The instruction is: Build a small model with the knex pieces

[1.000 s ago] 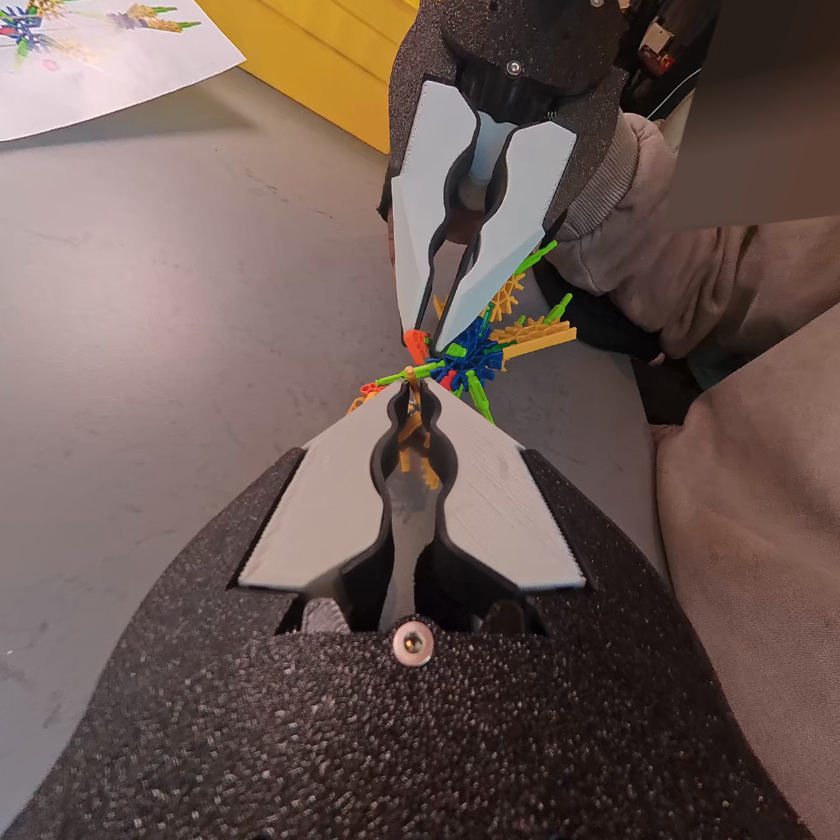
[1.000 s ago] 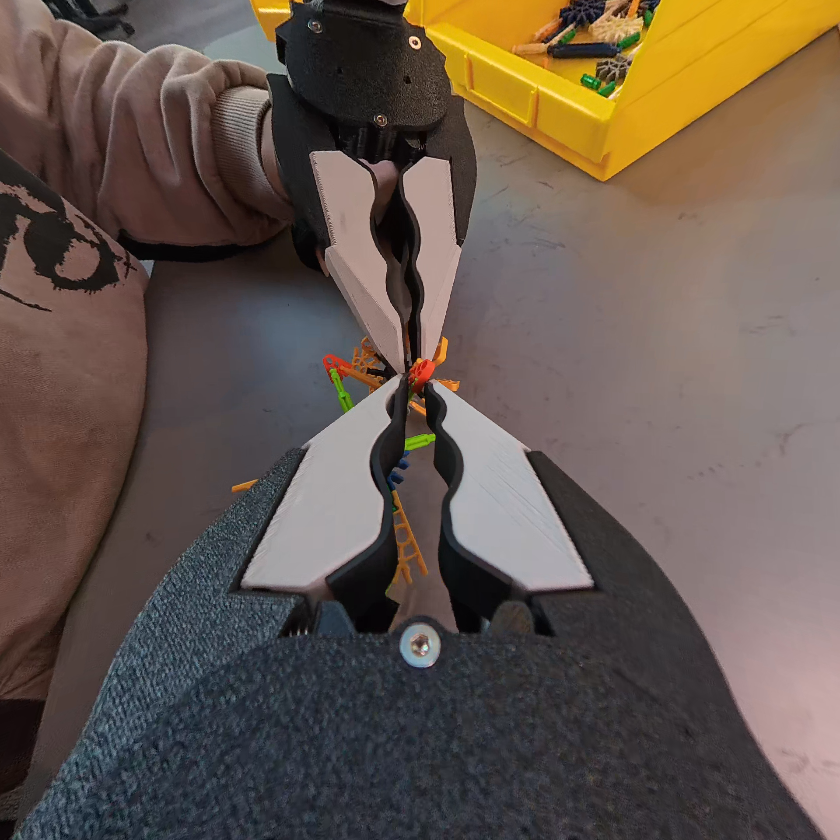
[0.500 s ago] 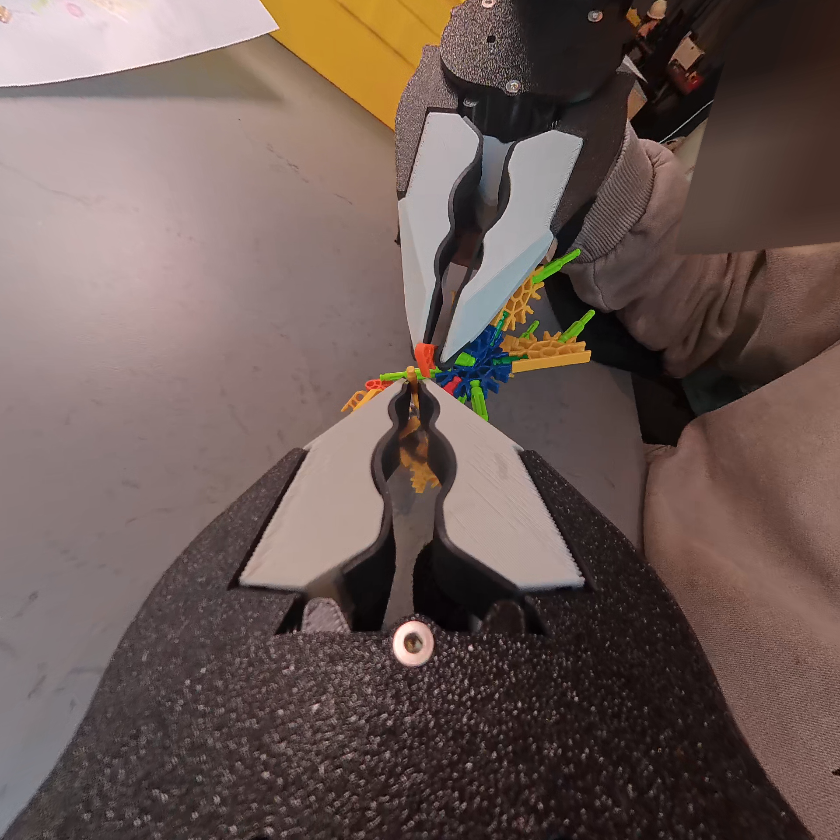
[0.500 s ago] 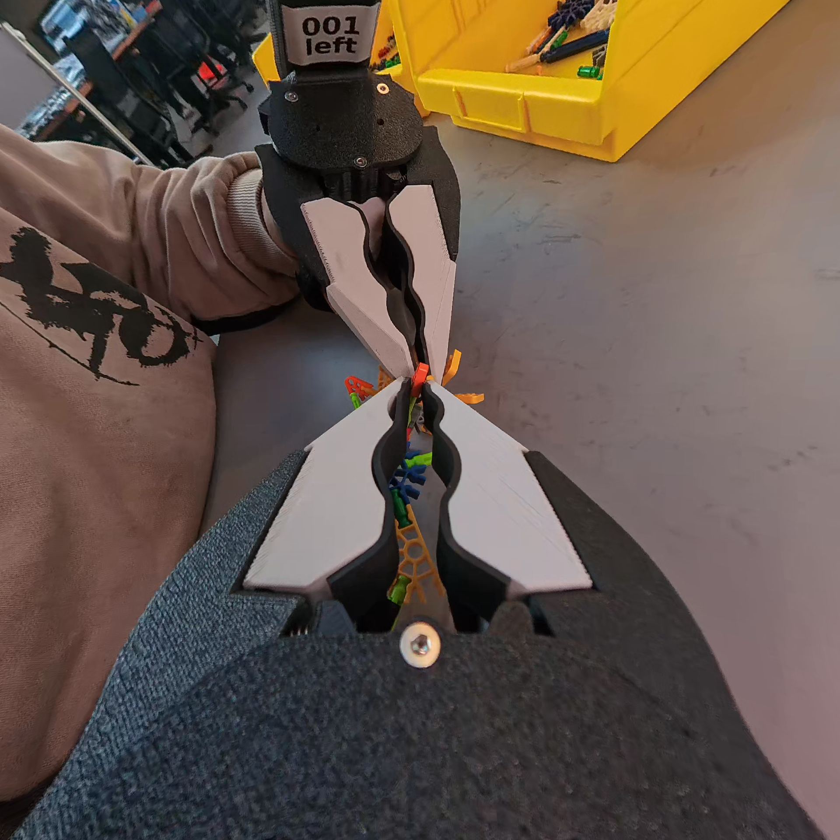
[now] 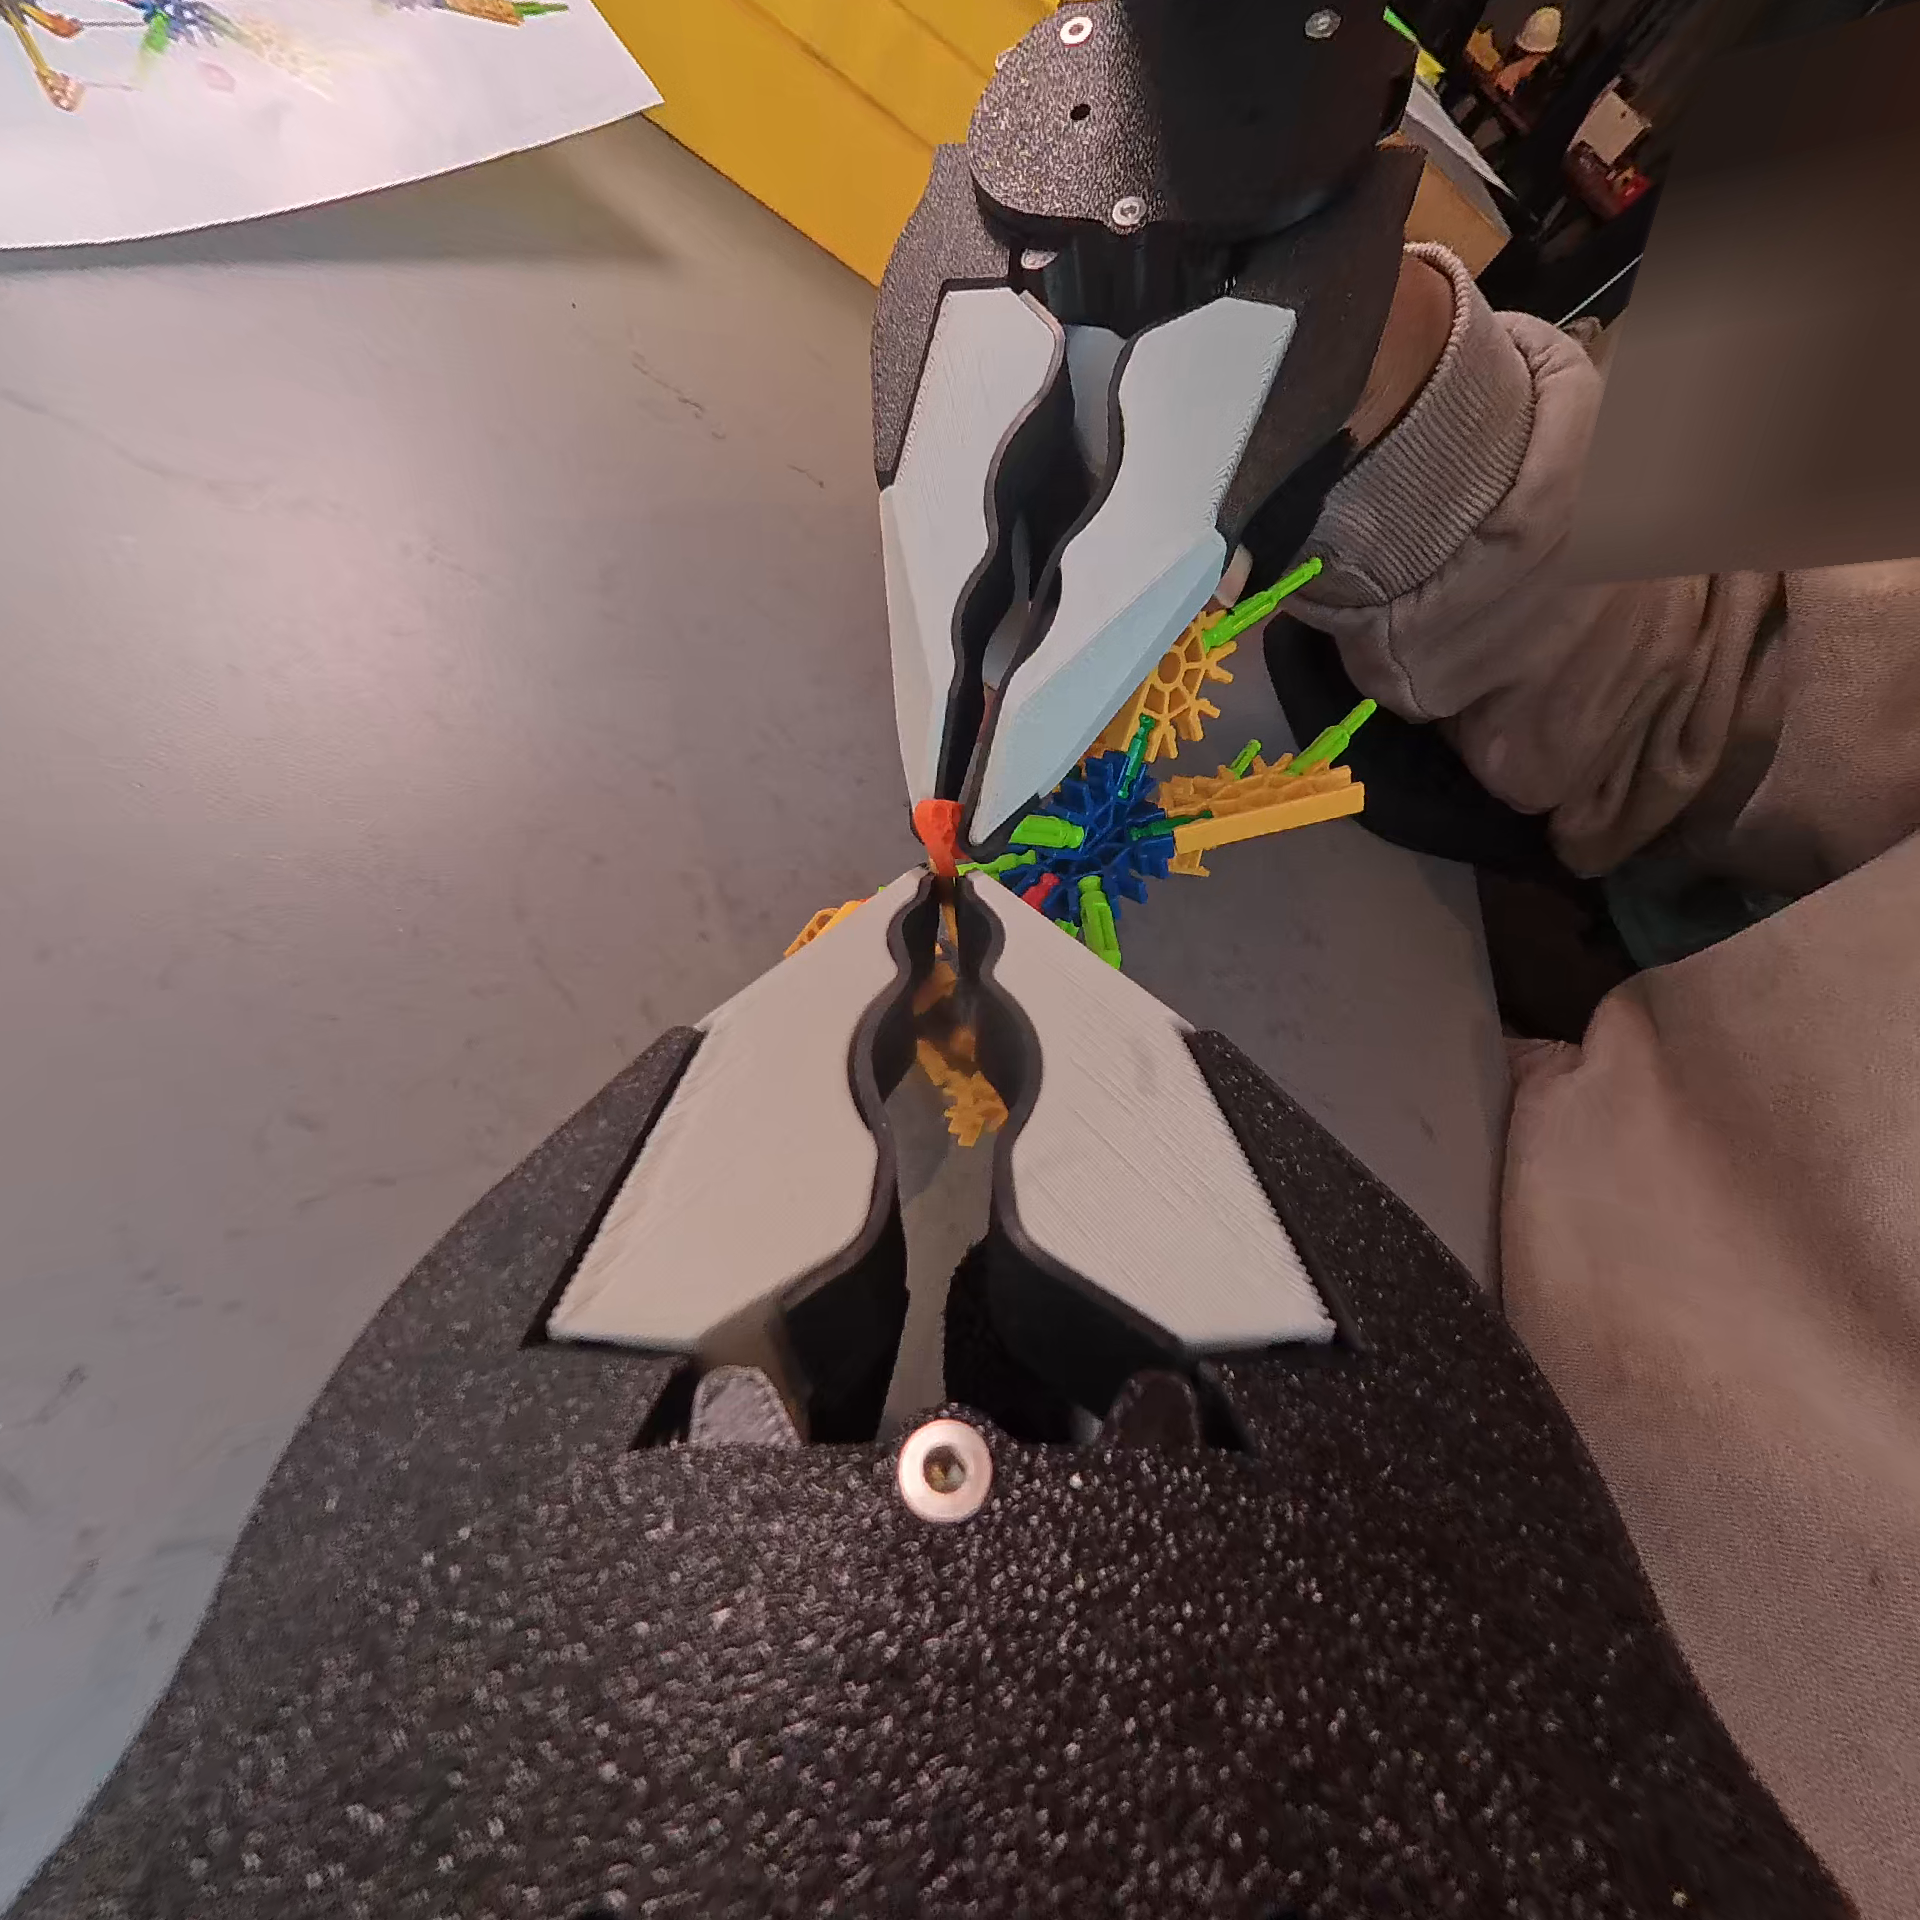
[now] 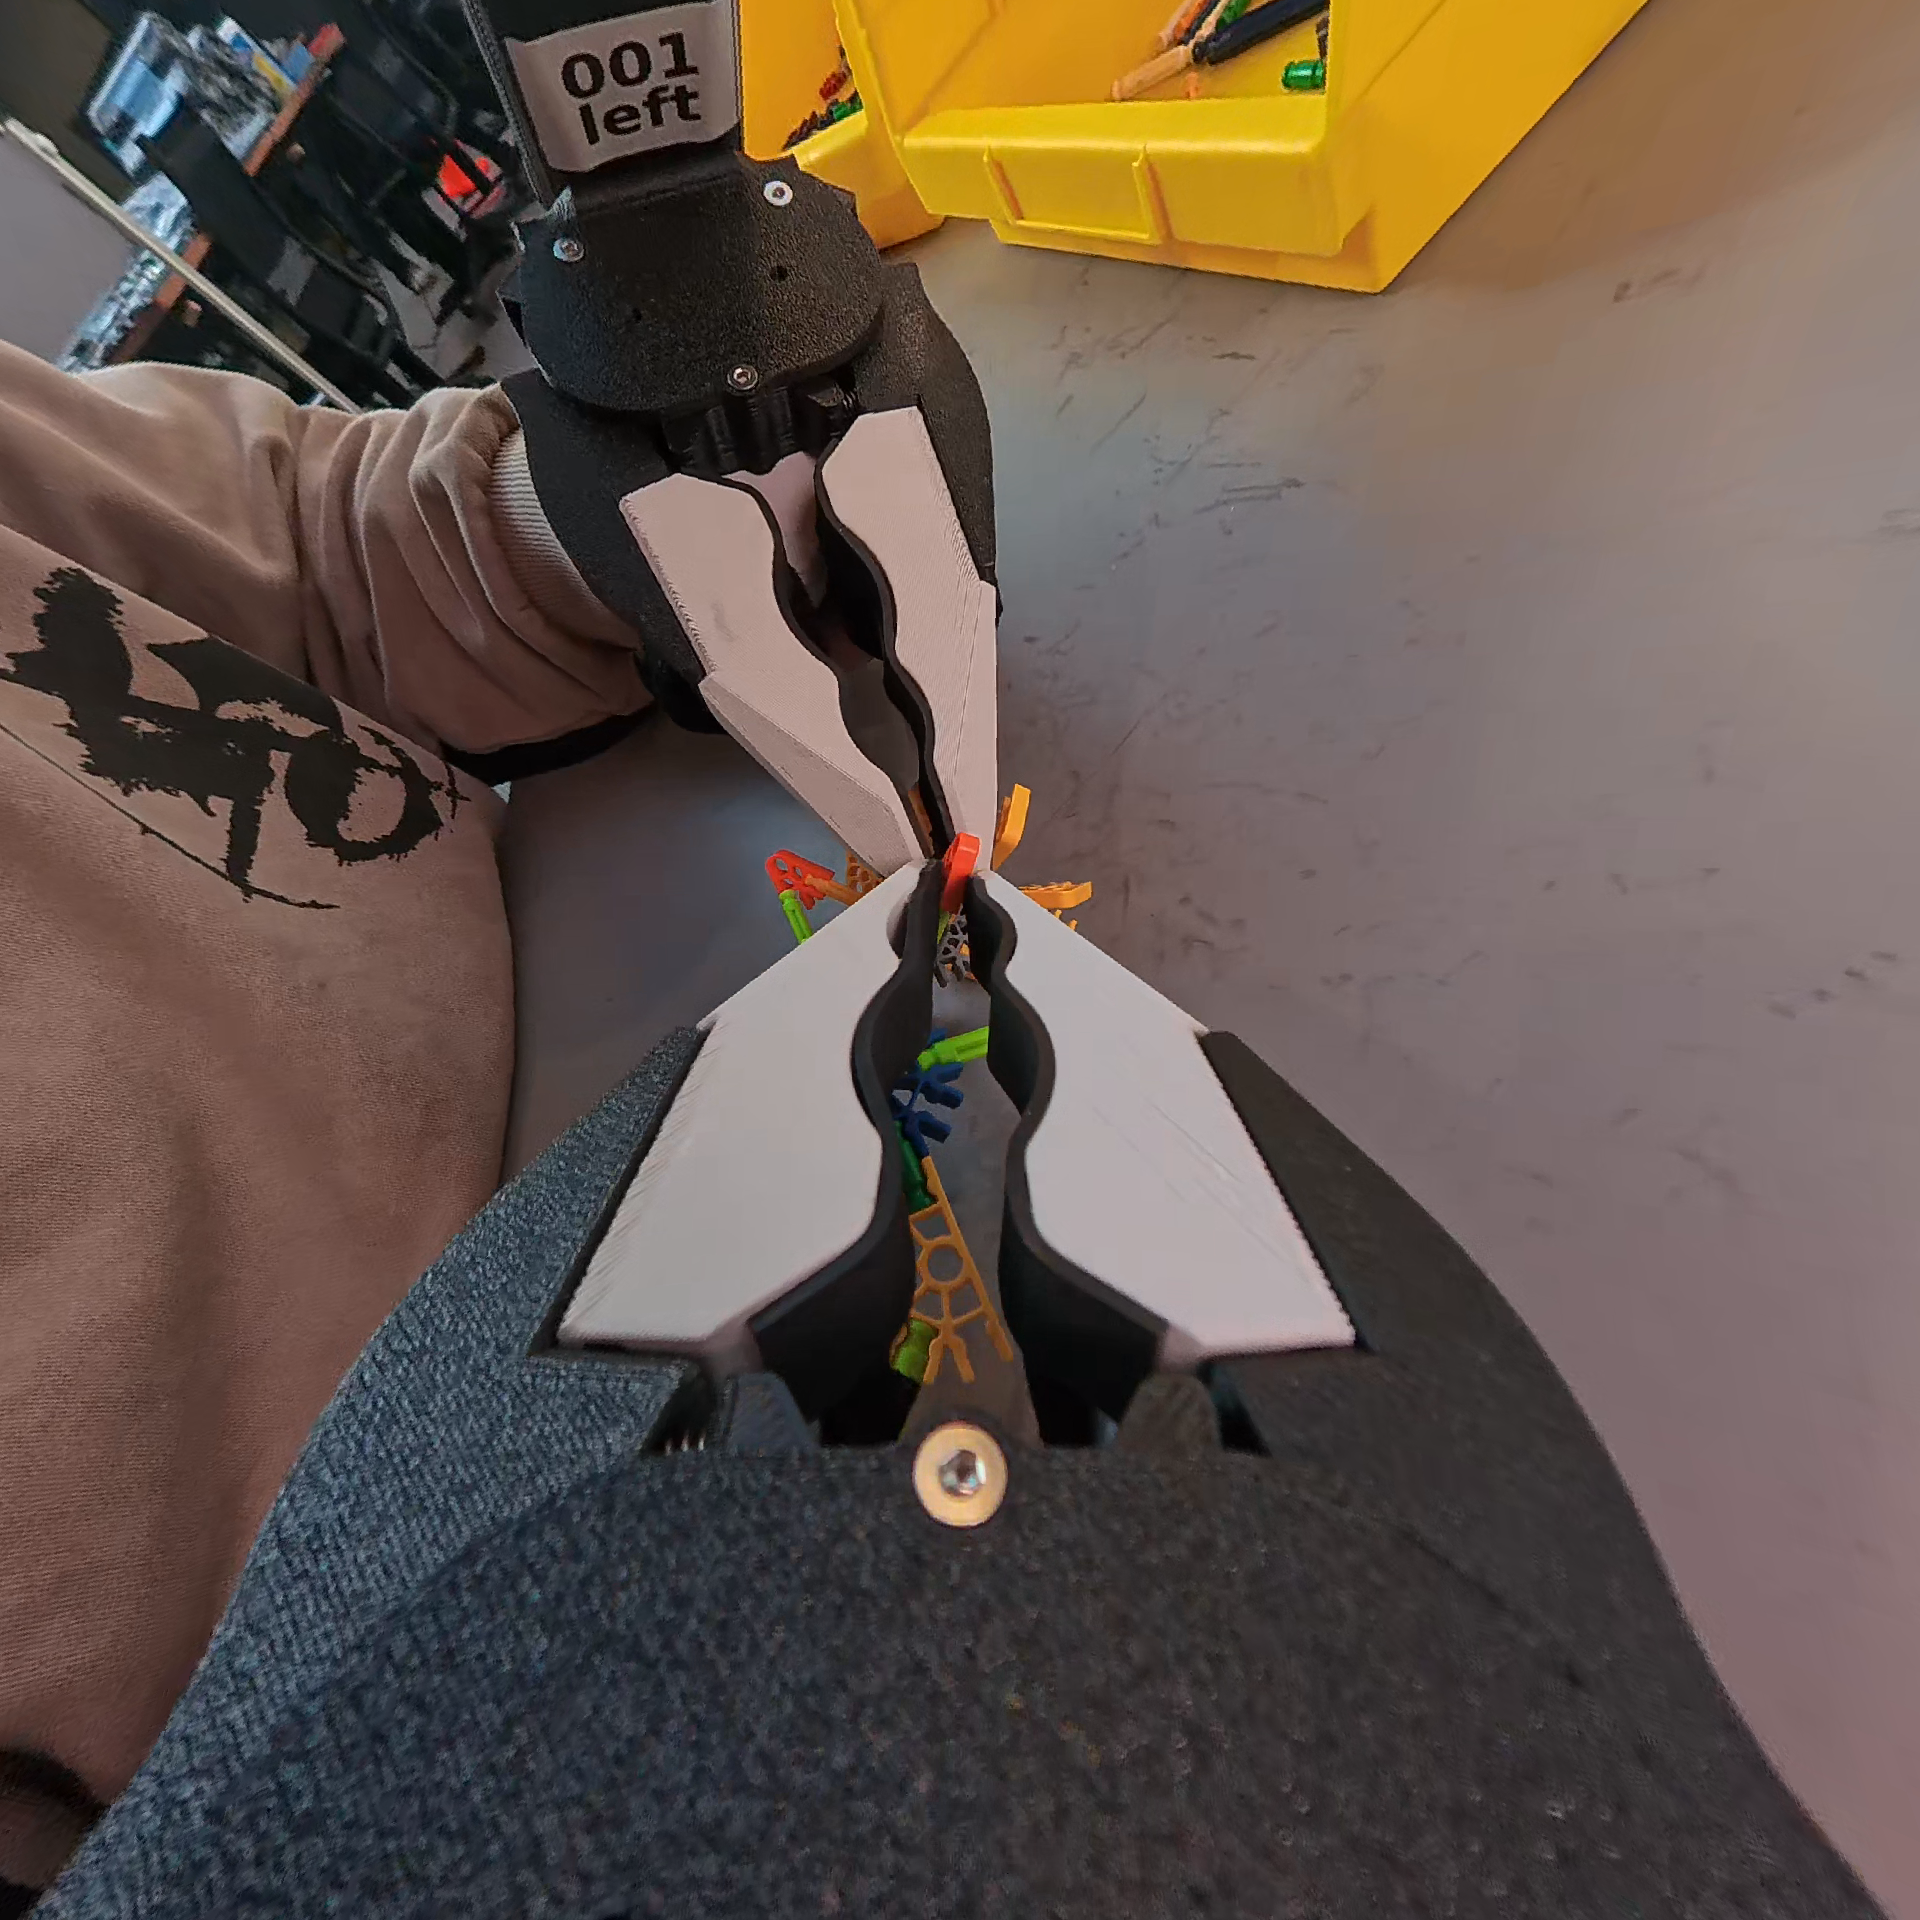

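– So, what is gripped closest in, on the left side?

– The left gripper (image 5: 940,883) is clenched on a thin part of the toy model (image 5: 1101,831), which is held just above the tabletop (image 5: 416,623) near its front edge. Yellow lattice parts are seen through the gap behind the fingertips.

– And the right gripper (image 6: 940,885)?

– It is closed on an orange-red piece (image 6: 958,857), pinched upright at the very tips. The two grippers are met tip to tip, so the piece is pressed right against the model where the left gripper holds it. Whether it is seated there cannot be told.

– What is spread around that joint?

– A blue connector (image 5: 1103,821) with green rods and yellow spans is fanned out beside it, towards a person's sleeve (image 5: 1507,582).

– Farther off?

– A yellow bin (image 6: 1195,187) of loose parts and a printed sheet (image 5: 260,125) are set towards the far edge.
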Available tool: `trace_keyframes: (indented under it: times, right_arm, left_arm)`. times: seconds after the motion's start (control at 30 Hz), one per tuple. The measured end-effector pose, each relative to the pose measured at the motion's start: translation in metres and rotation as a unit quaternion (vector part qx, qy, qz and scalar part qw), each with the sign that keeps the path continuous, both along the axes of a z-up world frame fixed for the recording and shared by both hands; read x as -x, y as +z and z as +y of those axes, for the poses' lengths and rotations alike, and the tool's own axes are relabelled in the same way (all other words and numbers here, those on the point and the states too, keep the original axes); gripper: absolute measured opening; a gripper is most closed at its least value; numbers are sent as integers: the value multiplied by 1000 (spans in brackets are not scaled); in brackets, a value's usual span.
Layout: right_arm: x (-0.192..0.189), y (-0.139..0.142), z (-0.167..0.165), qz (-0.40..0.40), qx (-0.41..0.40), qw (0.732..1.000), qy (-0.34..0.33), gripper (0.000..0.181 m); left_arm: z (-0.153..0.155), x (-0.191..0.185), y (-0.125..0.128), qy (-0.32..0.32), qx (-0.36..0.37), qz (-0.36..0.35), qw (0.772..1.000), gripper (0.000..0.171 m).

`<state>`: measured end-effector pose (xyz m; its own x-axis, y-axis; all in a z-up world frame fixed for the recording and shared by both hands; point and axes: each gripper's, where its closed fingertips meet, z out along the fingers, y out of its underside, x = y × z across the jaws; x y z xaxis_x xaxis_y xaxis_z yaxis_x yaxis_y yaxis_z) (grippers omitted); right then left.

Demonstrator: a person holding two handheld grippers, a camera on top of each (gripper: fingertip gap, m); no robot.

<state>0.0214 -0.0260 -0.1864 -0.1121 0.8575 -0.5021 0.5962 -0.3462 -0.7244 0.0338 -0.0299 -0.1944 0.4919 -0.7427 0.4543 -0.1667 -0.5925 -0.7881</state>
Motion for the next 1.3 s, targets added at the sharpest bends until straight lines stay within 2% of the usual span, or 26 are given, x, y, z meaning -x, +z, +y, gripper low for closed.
trace_keyframes:
  times: [0.2, 0.5, 0.8, 0.93, 1.03, 1.17, 1.27, 1.3]
  right_arm:
    - [-1, -1, -2, 2, 24, 1000, 6, 1]
    - [0, -1, -3, 4, 38, 999, 0, 2]
    - [3, 5, -6, 6, 45, 999, 2, 3]
    - [6, 4, -6, 9, 25, 1000, 3, 1]
    - [8, 5, -4, 16, 5, 1000, 0, 1]
    - [10, 4, -2, 27, -3, 1000, -6, 0]
    - [11, 6, -2, 40, -1, 999, -2, 0]
    - [11, 7, -2, 43, 1, 999, 0, 0]
  left_arm:
    - [-2, -1, 1, -10, 0, -16, 1000, 0]
    - [-4, -1, 0, -16, -13, -5, 1000, 1]
    - [-3, 1, 5, -8, -90, 64, 994, 1]
    - [-2, 4, 3, 0, -128, 111, 986, 1]
    - [0, 6, 3, 4, -137, 122, 983, 1]
    - [2, 8, 2, 7, -114, 96, 989, 2]
    - [-1, 10, 7, -1, -70, 38, 997, 5]
    - [-2, 10, 12, -7, -48, 4, 999, 11]
